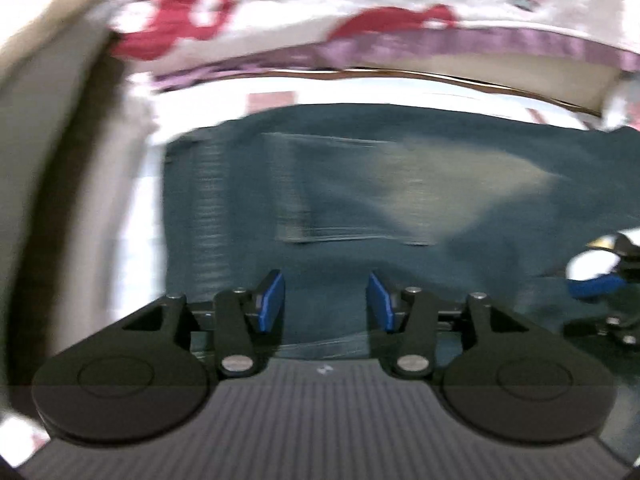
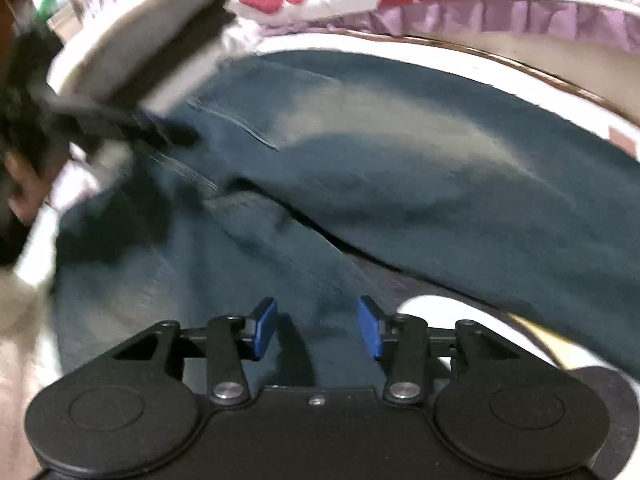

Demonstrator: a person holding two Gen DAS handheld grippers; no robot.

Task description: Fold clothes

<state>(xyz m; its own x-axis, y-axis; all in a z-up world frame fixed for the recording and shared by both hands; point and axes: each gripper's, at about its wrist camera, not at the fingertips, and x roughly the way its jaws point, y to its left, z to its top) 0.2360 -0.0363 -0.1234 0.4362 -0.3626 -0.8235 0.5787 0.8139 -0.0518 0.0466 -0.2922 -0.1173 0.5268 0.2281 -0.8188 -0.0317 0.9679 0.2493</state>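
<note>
A pair of dark blue jeans (image 1: 360, 184) lies spread on a white surface, with a back pocket facing up. My left gripper (image 1: 326, 292) hovers over the near edge of the jeans; its blue pads stand apart and nothing is pinched between them. The right gripper (image 1: 600, 280) shows at the right edge of that view. In the right wrist view the jeans (image 2: 400, 168) lie in two overlapping folds. My right gripper (image 2: 318, 320) is open above the lower fold, its pads clear of the cloth. The left gripper (image 2: 152, 120) appears blurred at the upper left, over the jeans.
A white quilt with red patterns and a purple frill (image 1: 440, 44) runs along the far side, also seen as the quilt (image 2: 480, 16) in the right wrist view. A brown edge (image 2: 520, 64) borders the white surface. A person's hand (image 2: 20, 192) is at the left.
</note>
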